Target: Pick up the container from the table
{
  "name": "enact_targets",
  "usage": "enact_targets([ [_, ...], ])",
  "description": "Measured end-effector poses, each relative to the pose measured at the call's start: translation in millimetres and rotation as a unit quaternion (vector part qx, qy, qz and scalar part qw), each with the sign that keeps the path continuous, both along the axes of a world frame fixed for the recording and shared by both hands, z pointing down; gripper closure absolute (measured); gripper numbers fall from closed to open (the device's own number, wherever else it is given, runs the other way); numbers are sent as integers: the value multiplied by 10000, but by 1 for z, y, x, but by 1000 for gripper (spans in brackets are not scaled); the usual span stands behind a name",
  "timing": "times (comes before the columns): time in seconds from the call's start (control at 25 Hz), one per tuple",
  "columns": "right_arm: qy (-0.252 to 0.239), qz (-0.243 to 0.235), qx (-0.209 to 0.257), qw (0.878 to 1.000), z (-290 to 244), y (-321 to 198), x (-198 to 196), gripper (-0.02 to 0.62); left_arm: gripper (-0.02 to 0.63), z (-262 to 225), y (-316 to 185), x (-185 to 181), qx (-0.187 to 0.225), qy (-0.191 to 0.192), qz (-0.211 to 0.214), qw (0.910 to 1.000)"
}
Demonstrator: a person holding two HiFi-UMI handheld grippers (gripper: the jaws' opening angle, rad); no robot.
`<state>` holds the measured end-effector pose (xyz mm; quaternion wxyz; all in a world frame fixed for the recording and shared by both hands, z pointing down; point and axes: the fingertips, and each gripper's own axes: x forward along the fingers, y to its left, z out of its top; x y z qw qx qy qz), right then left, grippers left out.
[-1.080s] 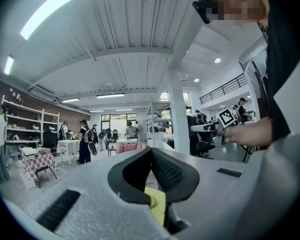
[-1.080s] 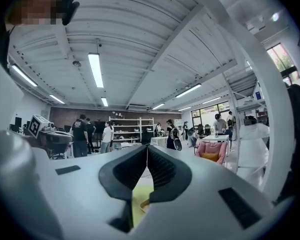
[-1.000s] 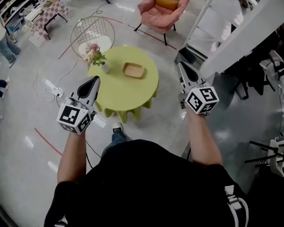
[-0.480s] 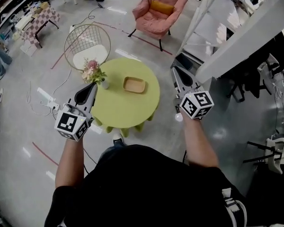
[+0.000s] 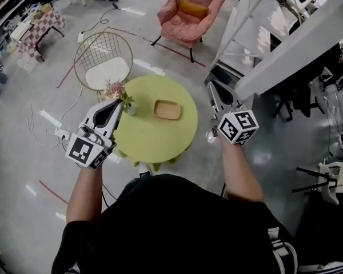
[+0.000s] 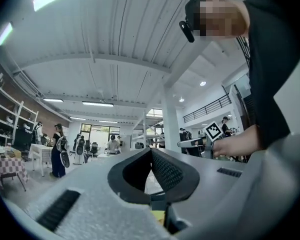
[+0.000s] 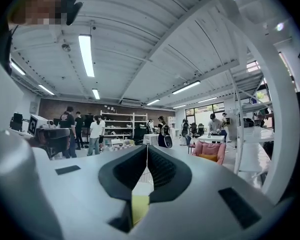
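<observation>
The container (image 5: pixel 167 109) is a shallow tan wooden tray lying on the round green table (image 5: pixel 154 141), right of centre. My left gripper (image 5: pixel 115 104) hovers by the table's left edge, close to the flower vase (image 5: pixel 124 97), with its jaws shut and empty (image 6: pixel 151 149). My right gripper (image 5: pixel 213 86) is held off the table's right edge over the floor, its jaws also shut on nothing (image 7: pixel 147 146). Both point roughly level. Neither gripper view shows the tray.
A wire chair (image 5: pixel 102 59) stands behind the table at left and a pink armchair (image 5: pixel 190 8) further back. A white shelf frame (image 5: pixel 257 36) and a beam rise at the right. Cables and a power strip (image 5: pixel 52 120) lie on the floor at left.
The table and tray have come nearer and lower in the head view. Both grippers have moved forward; the left one now reaches the table's left edge beside the vase.
</observation>
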<state>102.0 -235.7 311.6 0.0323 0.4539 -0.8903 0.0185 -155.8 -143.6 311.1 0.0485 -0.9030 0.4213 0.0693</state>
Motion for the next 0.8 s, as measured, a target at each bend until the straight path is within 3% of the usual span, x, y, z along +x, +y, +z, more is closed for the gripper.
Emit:
enact_targets([
  [0.32, 76, 136, 40, 9999, 0, -7, -19, 583, 591, 6, -17, -11, -177, -5, 209, 9996],
  [0.8, 134, -65, -54, 9999, 5, -30, -12, 583, 591, 4, -44, -4, -117, -91, 8, 9999],
])
